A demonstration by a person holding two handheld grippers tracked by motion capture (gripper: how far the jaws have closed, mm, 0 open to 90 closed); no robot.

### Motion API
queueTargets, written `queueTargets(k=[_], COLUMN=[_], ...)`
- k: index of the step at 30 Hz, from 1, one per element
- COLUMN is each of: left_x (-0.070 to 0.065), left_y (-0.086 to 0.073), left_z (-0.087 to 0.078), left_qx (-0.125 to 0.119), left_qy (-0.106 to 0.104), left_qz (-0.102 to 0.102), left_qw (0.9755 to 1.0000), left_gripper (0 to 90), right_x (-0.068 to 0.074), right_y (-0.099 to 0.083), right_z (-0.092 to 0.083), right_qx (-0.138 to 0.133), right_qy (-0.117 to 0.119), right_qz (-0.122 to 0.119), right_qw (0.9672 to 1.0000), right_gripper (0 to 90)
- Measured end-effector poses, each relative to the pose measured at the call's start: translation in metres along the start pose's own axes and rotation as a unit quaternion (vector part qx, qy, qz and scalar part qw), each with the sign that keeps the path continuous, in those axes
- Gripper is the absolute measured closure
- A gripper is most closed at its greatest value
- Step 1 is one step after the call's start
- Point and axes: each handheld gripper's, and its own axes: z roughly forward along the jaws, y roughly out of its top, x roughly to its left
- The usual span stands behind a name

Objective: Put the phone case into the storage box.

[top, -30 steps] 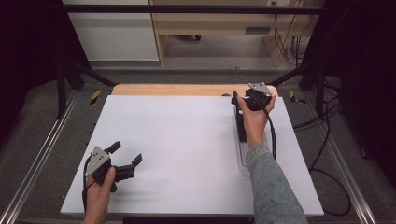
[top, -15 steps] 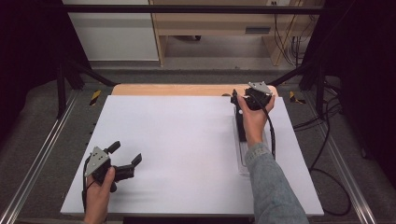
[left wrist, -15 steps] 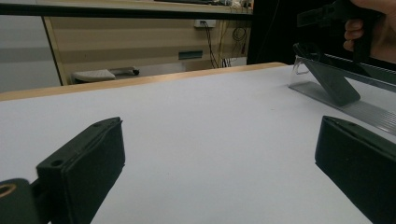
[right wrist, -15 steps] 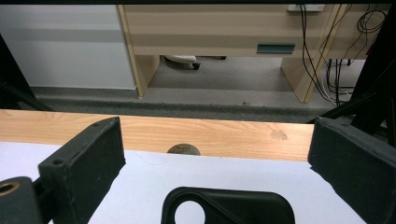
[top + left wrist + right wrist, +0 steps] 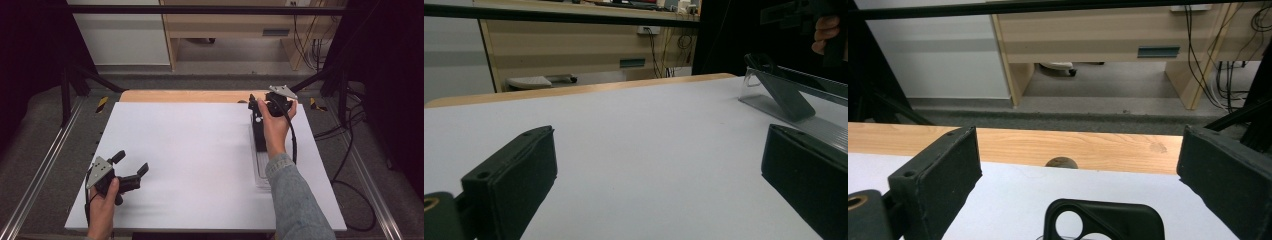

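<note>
Right gripper (image 5: 257,104) hovers over the far right of the white table (image 5: 190,165), jaws spread wide with nothing between them; in the right gripper view the black pads (image 5: 943,170) frame the top of a black phone case (image 5: 1105,220), its camera cut-out with 2 round openings facing up. The case (image 5: 259,131) leans tilted on a clear acrylic stand (image 5: 262,170) near the table's right edge, just below the right gripper. Left gripper (image 5: 131,170) rests low at the near left corner, well apart from the case, jaws also spread and holding nothing; its own view shows the stand (image 5: 784,107) and case (image 5: 781,92) from the side, far off. Judgement on handling: case looks light, thin-walled and somewhat flexible, likely matte and not very slippery; the stand looks rigid but could slide or tip if the case is dragged rather than lifted. Best hold is probably across the 2 long side edges near the upper end, avoiding the cut-out where the wall is weakest. Hard to make out: the person's forearm covers the case's lower part in the high view, and the right gripper view cuts it off at the bottom edge, so how it seats on the stand cannot be told.
</note>
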Motion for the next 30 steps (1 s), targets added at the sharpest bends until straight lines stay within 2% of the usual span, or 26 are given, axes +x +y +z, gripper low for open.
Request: queueTargets(k=[4, 6, 11, 14, 19, 24, 28, 30], left_x=[0.004, 0.007, 0.017, 0.019, 0.019, 0.023, 0.023, 0.022], left_y=[0.000, 0.001, 0.000, 0.003, 0.003, 0.002, 0.001, 0.002], left_z=[-0.005, -0.009, -0.018, -0.021, -0.023, -0.023, -0.022, -0.021], left_qx=[0.000, 0.001, -0.001, -0.008, -0.013, -0.018, -0.012, -0.012], left_qy=[-0.005, -0.006, 0.005, 0.009, 0.011, 0.016, 0.019, 0.017], left_qz=[0.001, 0.004, 0.007, 0.007, 0.009, -0.003, 0.001, 0.003], left_qw=[1.0000, 1.0000, 1.0000, 0.9999, 0.9998, 0.9997, 0.9997, 0.9998], left_gripper=[1.4, 1.3, 1.3, 1.3, 1.3, 1.4, 1.3, 1.4], right_x=[0.001, 0.002, 0.001, 0.000, 0.003, 0.007, 0.010, 0.009], right_y=[0.003, 0.003, 0.004, 0.004, 0.010, 0.019, 0.020, 0.020], right_z=[-0.004, -0.006, -0.011, -0.013, -0.023, -0.030, -0.035, -0.037], right_qx=[0.001, 0.004, 0.001, 0.006, 0.002, -0.005, -0.008, -0.009], right_qy=[0.010, 0.016, 0.031, 0.030, 0.031, 0.036, 0.041, 0.047], right_qz=[0.002, -0.005, -0.011, -0.027, -0.006, 0.005, -0.012, -0.012], right_qw=[0.9999, 0.9998, 0.9995, 0.9992, 0.9995, 0.9993, 0.9991, 0.9988], right_gripper=[3.9, 3.9, 3.9, 4.2, 4.1, 4.2, 4.2, 4.0])
